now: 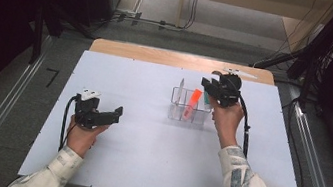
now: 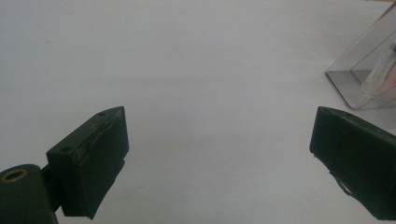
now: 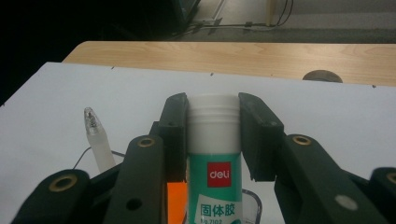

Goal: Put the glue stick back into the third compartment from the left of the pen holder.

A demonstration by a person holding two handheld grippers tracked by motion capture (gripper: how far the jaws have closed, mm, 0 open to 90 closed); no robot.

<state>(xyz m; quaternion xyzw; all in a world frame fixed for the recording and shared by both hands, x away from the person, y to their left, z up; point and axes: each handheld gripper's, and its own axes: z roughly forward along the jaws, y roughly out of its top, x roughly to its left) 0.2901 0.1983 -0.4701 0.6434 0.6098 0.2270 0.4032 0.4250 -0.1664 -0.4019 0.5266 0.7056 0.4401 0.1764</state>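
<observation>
White-capped green glue stick [image 3: 214, 154] is pinched upright by right gripper [image 3: 214, 116] above clear plastic organiser [image 1: 190, 108], presumably for lowering in. Left gripper [image 2: 219, 154] is held idle, jaws spread.

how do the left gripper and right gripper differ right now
The right gripper is shut on the glue stick, its jaws pressing the stick's white cap; the left gripper is open, nothing between its jaws. The right gripper is raised beside the clear organizer, with the glue stick hanging below it; the left gripper sits low over bare white table, apart from the organizer. Both are black two-jaw grippers, each held in one hand.
</observation>
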